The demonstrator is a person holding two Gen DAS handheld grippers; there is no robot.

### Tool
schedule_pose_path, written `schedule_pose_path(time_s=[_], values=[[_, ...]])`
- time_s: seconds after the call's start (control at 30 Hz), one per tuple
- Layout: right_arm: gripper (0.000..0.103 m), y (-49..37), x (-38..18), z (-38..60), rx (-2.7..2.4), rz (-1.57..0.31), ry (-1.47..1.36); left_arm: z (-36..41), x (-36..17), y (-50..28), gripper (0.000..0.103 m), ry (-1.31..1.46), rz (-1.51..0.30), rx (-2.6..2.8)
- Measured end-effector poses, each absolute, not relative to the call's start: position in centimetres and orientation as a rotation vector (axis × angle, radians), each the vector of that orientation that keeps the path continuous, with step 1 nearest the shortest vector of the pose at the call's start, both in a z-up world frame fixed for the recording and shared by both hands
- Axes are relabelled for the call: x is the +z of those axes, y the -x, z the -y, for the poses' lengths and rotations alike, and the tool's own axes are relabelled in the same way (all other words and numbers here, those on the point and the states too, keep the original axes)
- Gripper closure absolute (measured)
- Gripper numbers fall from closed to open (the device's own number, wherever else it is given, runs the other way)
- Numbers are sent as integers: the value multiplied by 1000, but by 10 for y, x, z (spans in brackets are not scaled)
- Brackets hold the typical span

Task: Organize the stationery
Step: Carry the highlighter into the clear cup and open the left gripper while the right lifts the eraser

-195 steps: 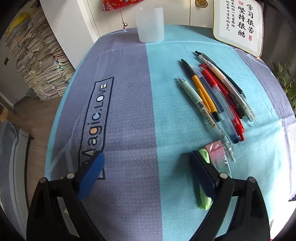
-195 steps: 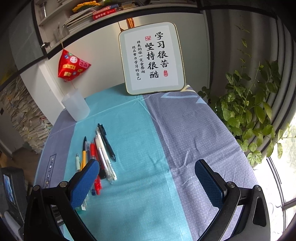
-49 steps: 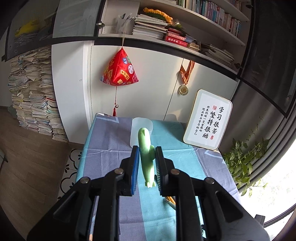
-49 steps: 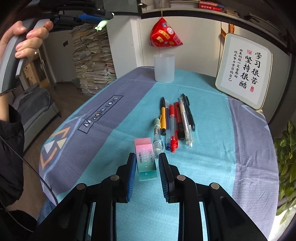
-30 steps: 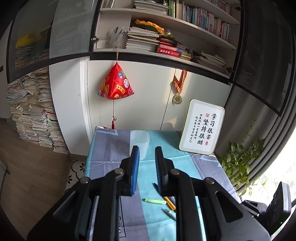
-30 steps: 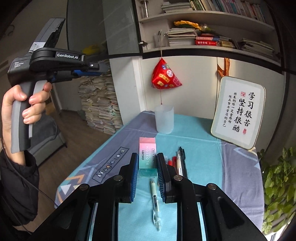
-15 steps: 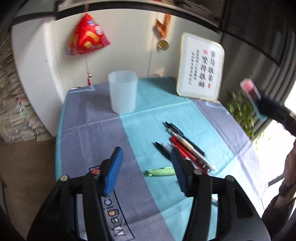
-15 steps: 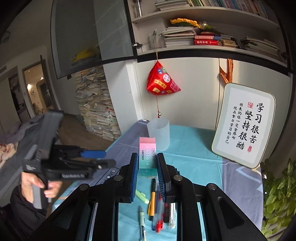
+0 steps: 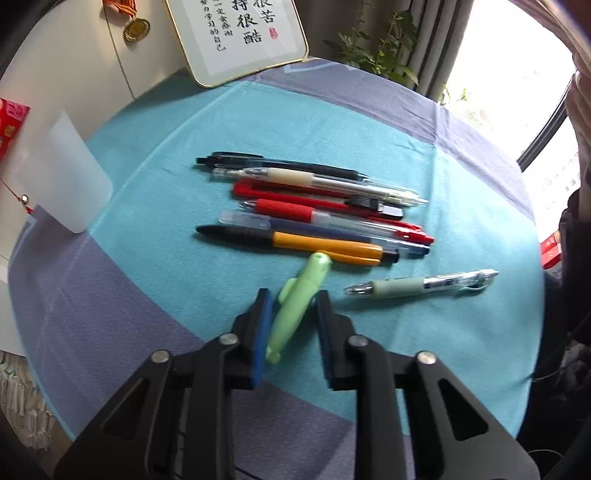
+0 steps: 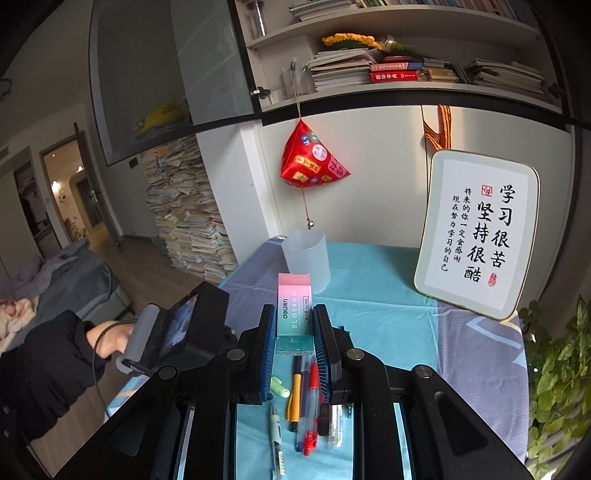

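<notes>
Our left gripper (image 9: 291, 325) sits low over the tabletop (image 9: 147, 288) w/ its fingers (image 9: 260, 332) either side of the green highlighter (image 9: 297, 299), which lies diagonally on the teal cloth; gap looks narrow but we can't tell if the pads actually press it, so the grasp is unclear. Landmark = the row of pens (image 9: 310, 210): the highlighter's rounded end touches or nearly touches the orange pen (image 9: 321, 245) at the near edge of that row, and a sage-grip clear pen (image 9: 417, 284) lies alone just beside the row on its near right side. A frosted cup (image 9: 55, 177) stands well apart from the row, to its left, upright. A framed calligraphy board (image 9: 240, 33) leans behind the row at the tabletop's far edge. Our right gripper (image 10: 293, 332) is raised above the pens, fingers clenched on the pink-to-teal eraser (image 10: 294, 306), held upright w/ its pink end sticking up past the fingertips; in that view the cup sits beyond the eraser.
</notes>
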State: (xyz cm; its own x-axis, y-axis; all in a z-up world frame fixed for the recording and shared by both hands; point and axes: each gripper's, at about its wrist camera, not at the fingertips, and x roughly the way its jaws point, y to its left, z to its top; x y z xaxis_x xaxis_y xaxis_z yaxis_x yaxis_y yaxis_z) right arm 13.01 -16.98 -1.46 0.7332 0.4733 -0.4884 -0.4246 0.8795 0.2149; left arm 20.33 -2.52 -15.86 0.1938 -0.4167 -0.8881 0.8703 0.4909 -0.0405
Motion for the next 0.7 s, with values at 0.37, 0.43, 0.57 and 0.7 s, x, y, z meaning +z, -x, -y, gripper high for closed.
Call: schedule_pose_path(time_s=[0.37, 0.43, 0.57, 0.7], values=[[82, -132, -12, 169, 494, -561, -91, 15, -131, -176, 87, -494, -893, -900], [82, -136, -11, 165, 504, -563, -84, 8, -111, -174, 87, -459, -837, -855], [82, -153, -2, 154, 553, -565, -72, -19, -69, -194, 87, -304, -757, -717], [82, -180, 11, 141, 593, -578, -45, -37, -41, -231, 87, -143, -739, -638]])
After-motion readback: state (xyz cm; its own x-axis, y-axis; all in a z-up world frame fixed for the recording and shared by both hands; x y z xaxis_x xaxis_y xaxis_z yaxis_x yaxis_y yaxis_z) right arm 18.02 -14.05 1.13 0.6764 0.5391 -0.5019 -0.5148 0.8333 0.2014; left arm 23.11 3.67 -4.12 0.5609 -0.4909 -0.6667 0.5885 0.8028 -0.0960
